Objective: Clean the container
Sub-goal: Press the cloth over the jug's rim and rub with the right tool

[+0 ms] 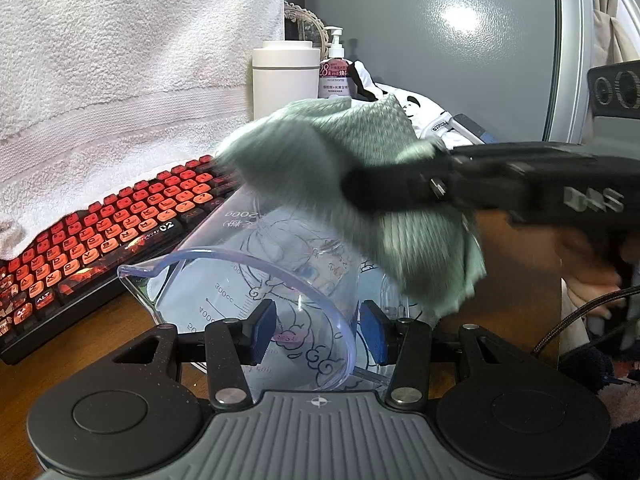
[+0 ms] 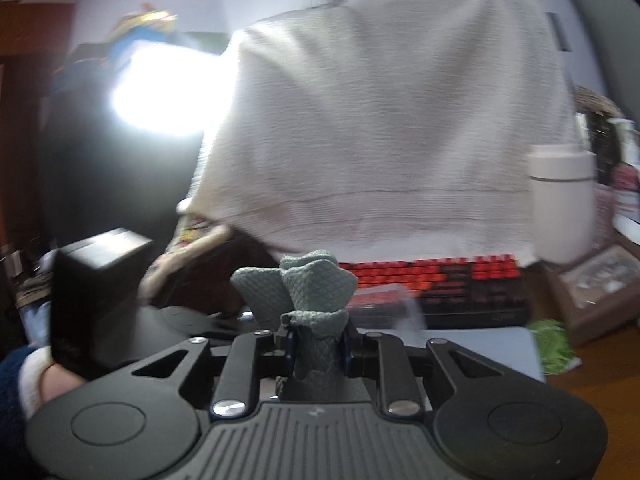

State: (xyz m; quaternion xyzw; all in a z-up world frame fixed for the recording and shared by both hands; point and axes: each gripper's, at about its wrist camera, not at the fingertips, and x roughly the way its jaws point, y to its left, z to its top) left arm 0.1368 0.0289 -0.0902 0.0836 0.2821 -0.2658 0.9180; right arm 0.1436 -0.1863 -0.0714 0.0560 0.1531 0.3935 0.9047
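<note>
Clear measuring cup (image 1: 256,280) tilted, mouth facing camera, gripped by left claw (image 1: 320,330), right claw (image 2: 318,348) clenching green cloth (image 2: 304,284)

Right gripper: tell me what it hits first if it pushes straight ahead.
Probably the red keyboard or the white towel hanging behind it. The right gripper, shut on the green cloth, points that way; depth is unclear in the blur.
</note>
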